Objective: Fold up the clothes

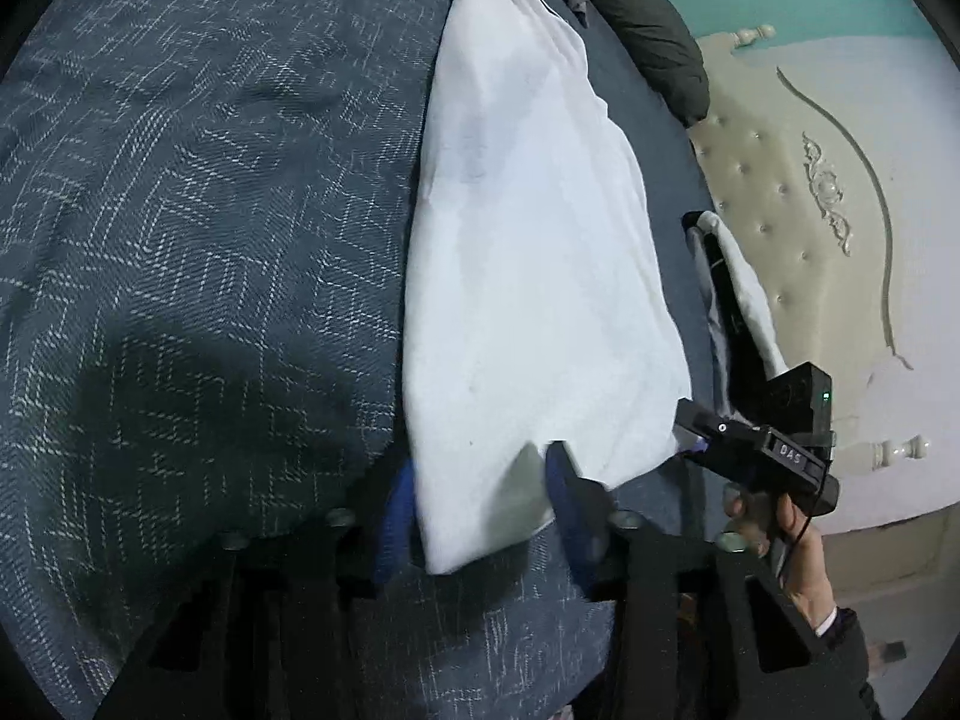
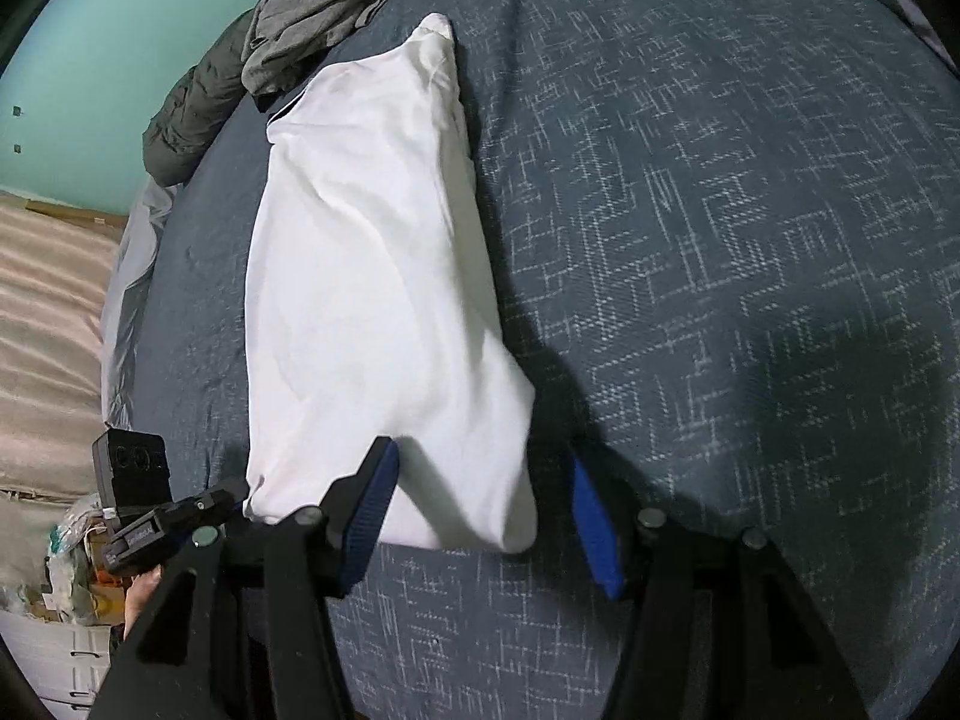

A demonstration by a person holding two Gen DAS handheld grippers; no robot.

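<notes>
While the white garment (image 1: 528, 276) is lying folded into a long narrow strip on the dark blue patterned bedspread (image 1: 198, 228), both grippers are sitting at its near end. Left gripper (image 1: 480, 510): blue-padded fingers (image 1: 396, 516) are standing either side of the strip's near corner, with cloth lying between them; whether the pads are actually pressing on it cannot be told. Right gripper (image 2: 486, 516): fingers (image 2: 591, 516) are standing spread, one blue pad lying against the cloth's near edge, the other resting apart from it over bare bedspread, so nothing is being pinched. In the left wrist view a hand (image 1: 780, 534) is gripping the handle of the right gripper just beside the garment's right edge, and a loose white flap (image 1: 750, 294) is draping along that tool. Far end of the strip: a crumpled grey garment (image 2: 324, 6) and a dark olive padded item (image 2: 192, 108) are lying near the bed's edge. Beyond the bed, a cream tufted headboard (image 1: 798, 192) is standing against a teal wall (image 2: 120, 60).
</notes>
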